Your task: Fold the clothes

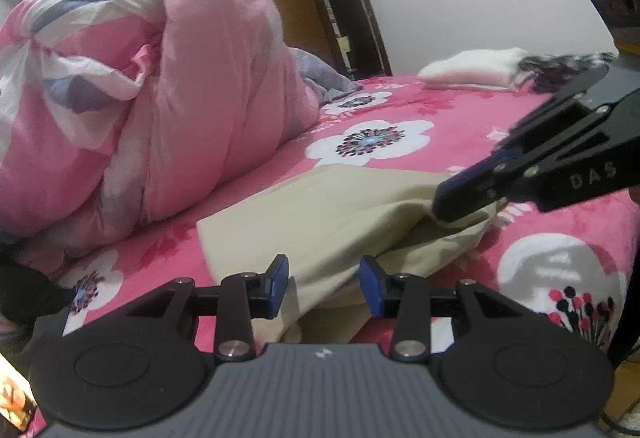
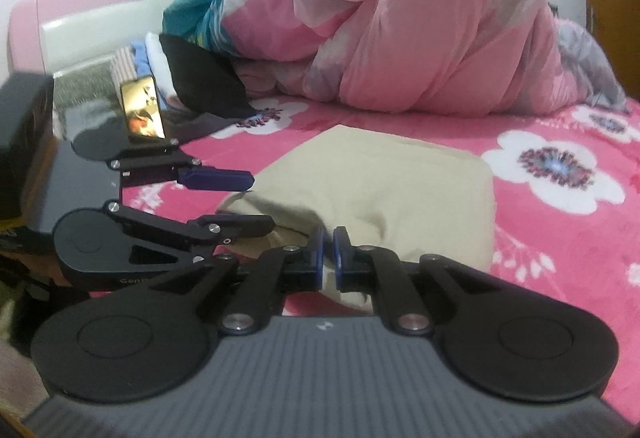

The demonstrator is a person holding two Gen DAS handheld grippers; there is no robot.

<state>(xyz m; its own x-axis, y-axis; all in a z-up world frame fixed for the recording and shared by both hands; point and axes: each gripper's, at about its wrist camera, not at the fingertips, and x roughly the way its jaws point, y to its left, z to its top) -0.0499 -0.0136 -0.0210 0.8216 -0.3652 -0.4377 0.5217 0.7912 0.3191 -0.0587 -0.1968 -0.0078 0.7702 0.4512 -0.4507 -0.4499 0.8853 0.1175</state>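
Observation:
A beige garment (image 1: pixel 320 206) (image 2: pixel 380 178) lies folded on the pink flowered bed sheet (image 1: pixel 440 110). My left gripper (image 1: pixel 325 278) is open at the garment's near edge; a fold of the cloth lies between its blue pads (image 1: pixel 280 284), which do not press it. In the right wrist view the left gripper (image 2: pixel 260 200) comes in from the left with its jaws apart. My right gripper (image 2: pixel 329 250) is shut on the garment's near edge, cloth pinched between its pads. The left wrist view shows the right gripper (image 1: pixel 444 202) gripping the garment's right corner.
A big pink duvet heap (image 1: pixel 160 98) (image 2: pixel 420 18) fills the bed's far side. White folded clothes (image 1: pixel 472 70) and a dark patterned cloth (image 1: pixel 560 66) lie at the far corner. A black cloth (image 2: pixel 204 86), a phone (image 2: pixel 144 114) and stacked items sit by the headboard (image 2: pixel 80 10).

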